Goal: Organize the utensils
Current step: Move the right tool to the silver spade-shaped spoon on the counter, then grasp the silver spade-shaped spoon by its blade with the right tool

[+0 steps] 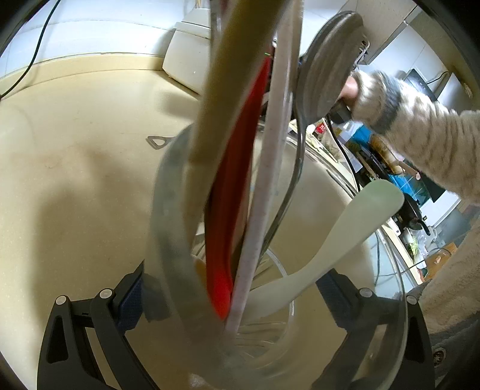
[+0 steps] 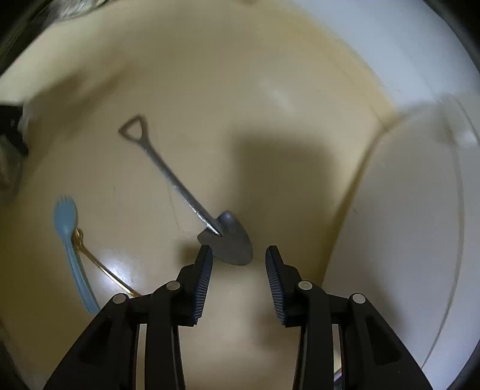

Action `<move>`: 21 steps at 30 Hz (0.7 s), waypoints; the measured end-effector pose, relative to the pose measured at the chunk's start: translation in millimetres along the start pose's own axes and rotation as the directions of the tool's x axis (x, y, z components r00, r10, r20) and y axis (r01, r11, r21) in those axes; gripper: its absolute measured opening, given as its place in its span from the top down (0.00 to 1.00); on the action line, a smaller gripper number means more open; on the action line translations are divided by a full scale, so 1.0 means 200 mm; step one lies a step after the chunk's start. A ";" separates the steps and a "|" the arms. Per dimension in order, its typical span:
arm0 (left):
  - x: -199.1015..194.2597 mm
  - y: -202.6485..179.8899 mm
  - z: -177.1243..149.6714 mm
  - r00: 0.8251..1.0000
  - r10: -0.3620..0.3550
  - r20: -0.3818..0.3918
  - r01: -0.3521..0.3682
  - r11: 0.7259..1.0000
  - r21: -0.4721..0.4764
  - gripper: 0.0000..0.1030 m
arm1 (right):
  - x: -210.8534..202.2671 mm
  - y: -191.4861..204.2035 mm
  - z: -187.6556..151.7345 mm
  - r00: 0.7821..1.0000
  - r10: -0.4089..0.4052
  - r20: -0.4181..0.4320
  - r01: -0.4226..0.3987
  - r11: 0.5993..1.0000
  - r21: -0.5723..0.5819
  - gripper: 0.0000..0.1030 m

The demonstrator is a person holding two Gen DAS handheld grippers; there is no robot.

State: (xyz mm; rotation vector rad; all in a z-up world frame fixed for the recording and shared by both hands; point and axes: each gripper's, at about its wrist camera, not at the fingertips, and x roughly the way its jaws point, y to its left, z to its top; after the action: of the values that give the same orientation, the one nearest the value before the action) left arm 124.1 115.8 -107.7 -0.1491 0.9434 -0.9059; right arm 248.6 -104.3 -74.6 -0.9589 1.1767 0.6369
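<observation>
We find our left gripper (image 1: 231, 295) clamped on a clear glass utensil jar (image 1: 168, 210), seemingly; our right gripper (image 2: 238, 255) open, empty, above the shovel-shaped metal spoon (image 2: 228, 240).

A beige countertop (image 1: 78, 126) fills the scene, and a white appliance (image 1: 187, 51) stands on it at the far edge against a white wall (image 1: 99, 27), with a black cable (image 1: 37, 45) hanging down that wall at the far left. Far to the right, a cluttered kitchen counter (image 1: 405, 237) carries a black kettle (image 1: 415, 220), with a dark monitor (image 1: 420, 82) beyond.
</observation>
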 end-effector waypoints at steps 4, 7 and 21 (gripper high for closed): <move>0.00 0.01 0.00 1.000 0.000 0.000 0.000 1.000 -0.001 0.03 | 0.01 0.00 0.07 0.997 0.048 -0.063 -0.054 0.995 -0.087 0.64; 0.00 0.01 0.00 1.000 0.000 0.000 0.000 1.000 -0.001 0.03 | 0.01 0.04 0.09 0.993 0.056 -0.100 -0.072 0.983 -0.169 0.64; -0.01 0.03 0.00 1.000 -0.009 0.003 0.009 1.000 -0.007 0.03 | 0.05 0.09 0.30 0.978 0.102 -0.184 -0.148 0.955 -0.255 0.63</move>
State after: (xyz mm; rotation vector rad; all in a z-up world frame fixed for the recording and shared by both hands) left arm 127.0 120.7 -107.9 -0.1610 0.9441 -0.9100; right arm 264.3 -43.6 -84.5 -1.1916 1.3318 0.8458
